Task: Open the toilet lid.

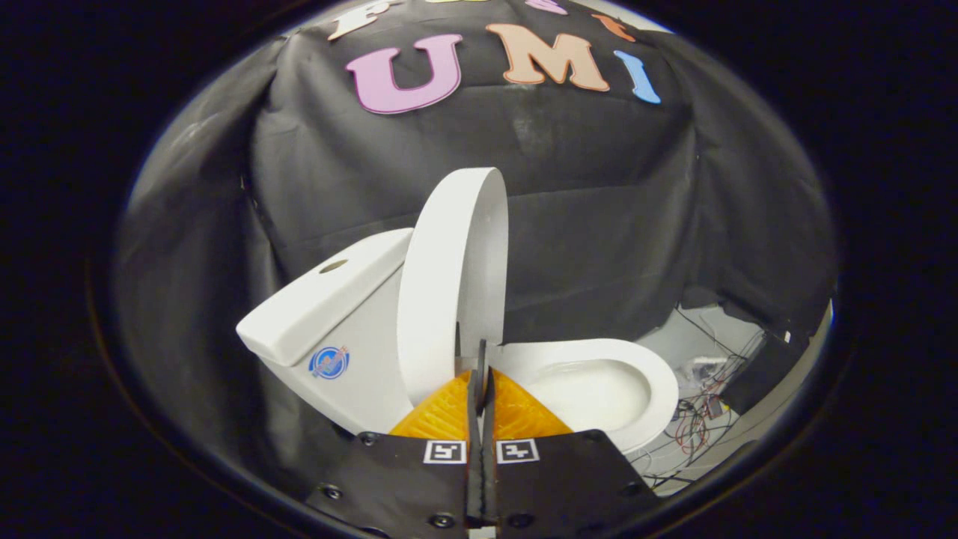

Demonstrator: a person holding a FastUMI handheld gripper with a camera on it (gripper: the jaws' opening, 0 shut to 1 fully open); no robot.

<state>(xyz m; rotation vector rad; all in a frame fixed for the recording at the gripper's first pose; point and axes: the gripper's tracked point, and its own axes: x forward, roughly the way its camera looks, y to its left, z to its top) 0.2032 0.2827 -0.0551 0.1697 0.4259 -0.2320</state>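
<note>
A white toilet stands just ahead of me, seen from its side. Its lid (441, 284) is raised nearly upright, leaning back toward the tank (329, 307). The seat (599, 355) lies down around the open bowl (591, 393), to the right of the lid. My gripper (482, 355) is shut, its two fingers pressed together with nothing between them. The tips sit right at the lower edge of the raised lid, near the hinge; I cannot tell whether they touch it.
Black cloth hangs close behind and on both sides of the toilet. On the floor past the bowl lie tangled wires (700, 408) and a dark box (763, 370). The tank top has a round hole (334, 265).
</note>
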